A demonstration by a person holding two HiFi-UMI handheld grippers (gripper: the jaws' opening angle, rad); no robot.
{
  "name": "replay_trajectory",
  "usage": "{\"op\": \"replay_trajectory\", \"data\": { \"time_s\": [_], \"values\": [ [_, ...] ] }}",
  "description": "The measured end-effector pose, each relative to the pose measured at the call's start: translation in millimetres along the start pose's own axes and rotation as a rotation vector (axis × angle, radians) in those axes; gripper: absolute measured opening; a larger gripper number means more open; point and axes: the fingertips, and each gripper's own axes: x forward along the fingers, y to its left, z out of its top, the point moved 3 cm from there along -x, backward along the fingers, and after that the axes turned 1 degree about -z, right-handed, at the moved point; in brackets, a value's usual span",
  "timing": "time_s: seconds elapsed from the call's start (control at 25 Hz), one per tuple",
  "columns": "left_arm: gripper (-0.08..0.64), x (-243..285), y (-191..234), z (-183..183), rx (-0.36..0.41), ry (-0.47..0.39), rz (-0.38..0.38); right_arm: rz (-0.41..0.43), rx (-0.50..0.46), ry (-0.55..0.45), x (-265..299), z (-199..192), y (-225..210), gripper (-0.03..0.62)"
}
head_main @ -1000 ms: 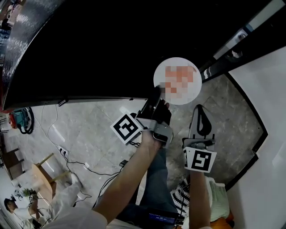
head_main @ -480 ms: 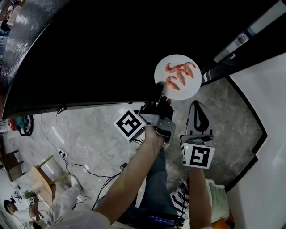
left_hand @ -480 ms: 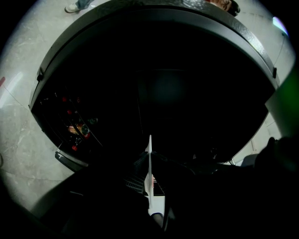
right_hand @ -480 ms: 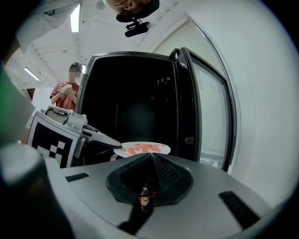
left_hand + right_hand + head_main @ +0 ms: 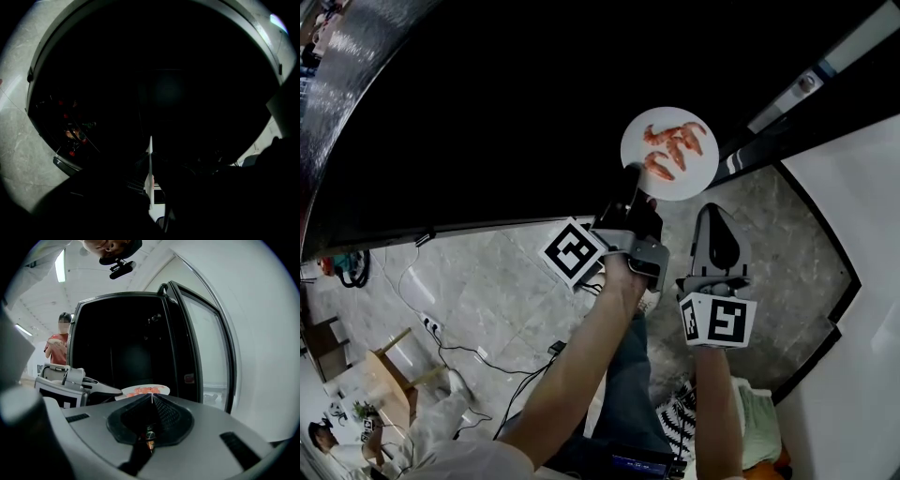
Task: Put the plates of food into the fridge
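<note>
My right gripper (image 5: 717, 214) hangs nearest me, its jaws pressed together on nothing, just beside the left one. My left gripper (image 5: 634, 187) is clamped on the near rim of the white plate (image 5: 701, 172) of shrimp (image 5: 670, 145), held level in the air ahead of its jaws. Straight beyond the plate's far rim gapes the dark open fridge (image 5: 534, 94), its door (image 5: 206, 348) swung out to the right, so I judge the left arm must push forward.

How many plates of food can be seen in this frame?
1. The plate, with pink food, is clamped at its rim by the left gripper in front of the open fridge. The fridge's interior is too dark to rule out others.
</note>
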Motion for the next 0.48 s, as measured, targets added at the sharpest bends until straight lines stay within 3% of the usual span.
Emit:
{"op": "replay_trajectory", "data": {
  "time_s": [0.48],
  "values": [
    [0.02,16,4,9,-0.04,-0.014,0.005,-0.014,0.008,0.032,29,-2,-1,0.009]
  ]
}}
